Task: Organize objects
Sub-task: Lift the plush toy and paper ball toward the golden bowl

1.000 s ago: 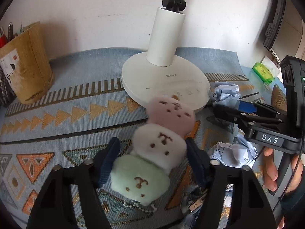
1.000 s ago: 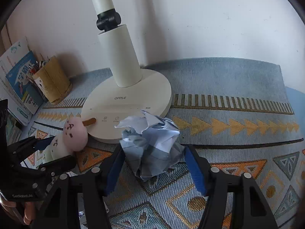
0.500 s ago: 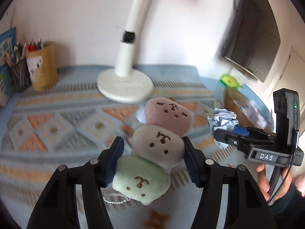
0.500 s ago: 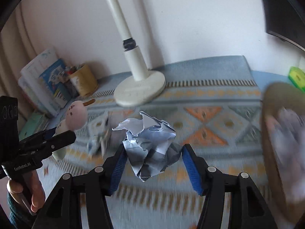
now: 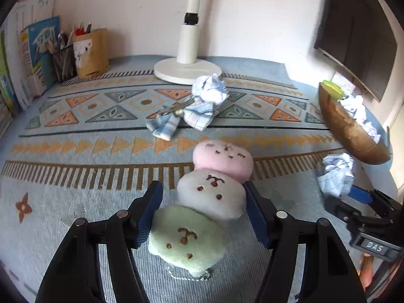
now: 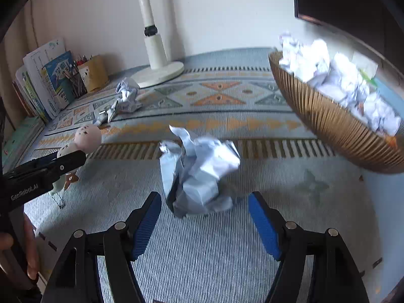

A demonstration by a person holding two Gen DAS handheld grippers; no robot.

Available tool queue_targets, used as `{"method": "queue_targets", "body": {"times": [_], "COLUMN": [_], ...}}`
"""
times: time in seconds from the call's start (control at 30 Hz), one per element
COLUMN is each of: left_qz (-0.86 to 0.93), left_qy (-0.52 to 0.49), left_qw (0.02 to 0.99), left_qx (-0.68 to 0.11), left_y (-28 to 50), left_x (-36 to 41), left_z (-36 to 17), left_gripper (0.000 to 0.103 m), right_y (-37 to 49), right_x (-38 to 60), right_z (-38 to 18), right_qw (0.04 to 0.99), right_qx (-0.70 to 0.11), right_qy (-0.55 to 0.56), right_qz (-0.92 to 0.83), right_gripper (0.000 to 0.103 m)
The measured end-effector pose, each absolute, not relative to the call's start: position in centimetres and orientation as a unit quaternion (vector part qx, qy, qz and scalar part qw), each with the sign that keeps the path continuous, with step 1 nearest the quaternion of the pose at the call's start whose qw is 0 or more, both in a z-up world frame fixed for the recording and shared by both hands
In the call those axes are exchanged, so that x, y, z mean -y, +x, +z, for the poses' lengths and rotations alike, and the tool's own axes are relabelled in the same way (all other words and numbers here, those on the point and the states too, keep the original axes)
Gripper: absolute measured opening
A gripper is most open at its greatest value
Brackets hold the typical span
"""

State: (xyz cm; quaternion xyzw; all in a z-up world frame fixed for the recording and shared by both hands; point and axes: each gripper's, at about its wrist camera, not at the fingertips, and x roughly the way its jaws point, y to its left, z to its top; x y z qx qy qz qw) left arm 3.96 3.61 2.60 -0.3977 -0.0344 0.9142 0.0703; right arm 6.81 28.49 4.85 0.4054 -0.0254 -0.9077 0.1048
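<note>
My left gripper (image 5: 203,210) is shut on a plush toy (image 5: 209,199) of three stacked balls, pink, white and green, held above the patterned cloth. It also shows in the right wrist view (image 6: 83,141). My right gripper (image 6: 204,217) has its jaws wide apart. A crumpled paper ball (image 6: 198,174) sits just ahead of them, blurred and free of the pads. The same ball shows at the right gripper's tips in the left wrist view (image 5: 334,174). A ribbed wooden bowl (image 6: 325,123) holding several paper balls stands to the right.
A white lamp base (image 5: 188,70) stands at the back. Another paper ball (image 5: 209,91) and a plaid cloth bow (image 5: 181,118) lie in front of it. A pencil holder (image 5: 91,53) and books (image 5: 32,58) stand at the back left.
Both grippers pulled back from the lamp toward the near edge, carrying their objects. The right jaws have opened and the paper ball has come free of the pads.
</note>
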Motion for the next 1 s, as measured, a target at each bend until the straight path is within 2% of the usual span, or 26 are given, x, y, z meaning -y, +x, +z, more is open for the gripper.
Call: {"method": "queue_targets", "body": {"times": [0.17, 0.27, 0.3, 0.47, 0.5, 0.57, 0.6, 0.73, 0.87, 1.0], "left_qz": [0.919, 0.922, 0.922, 0.914, 0.912, 0.908, 0.905, 0.894, 0.893, 0.894], "left_qy": [-0.388, -0.380, -0.380, -0.400, -0.405, -0.414, -0.420, -0.438, -0.439, -0.438], "left_qw": [0.067, 0.068, 0.067, 0.059, 0.063, 0.069, 0.072, 0.093, 0.093, 0.091], "left_qx": [-0.012, -0.030, -0.029, -0.001, 0.002, 0.001, -0.004, -0.025, -0.028, -0.026], "left_y": [4.8, 5.2, 5.1, 4.6, 4.5, 4.3, 4.1, 3.8, 3.9, 3.9], "left_x": [-5.2, -5.7, -5.6, -4.6, -4.6, -4.7, -4.9, -5.9, -5.9, -5.9], "left_z": [2.5, 2.6, 2.5, 2.1, 1.9, 1.7, 1.5, 1.0, 1.0, 1.0], "left_gripper": [0.064, 0.064, 0.064, 0.064, 0.064, 0.065, 0.067, 0.083, 0.084, 0.084], "right_y": [6.8, 6.2, 5.9, 4.3, 3.9, 3.5, 3.7, 4.5, 5.4, 5.5], "right_x": [-29.3, -28.3, -27.8, -26.1, -25.7, -25.5, -25.8, -25.8, -24.5, -24.8], "right_z": [5.0, 5.5, 5.8, 6.2, 5.9, 4.9, 5.2, 5.4, 5.6, 5.6], "right_qw": [0.118, 0.111, 0.111, 0.077, 0.068, 0.065, 0.070, 0.079, 0.064, 0.068], "right_qx": [0.060, 0.052, 0.046, -0.022, -0.040, -0.052, -0.046, -0.059, -0.106, -0.098], "right_qy": [0.407, 0.436, 0.442, 0.429, 0.433, 0.449, 0.444, 0.435, 0.419, 0.421], "right_qz": [-0.904, -0.892, -0.889, -0.900, -0.898, -0.889, -0.892, -0.895, -0.900, -0.899], "right_gripper": [0.073, 0.084, 0.087, 0.087, 0.085, 0.069, 0.068, 0.067, 0.067, 0.067]}}
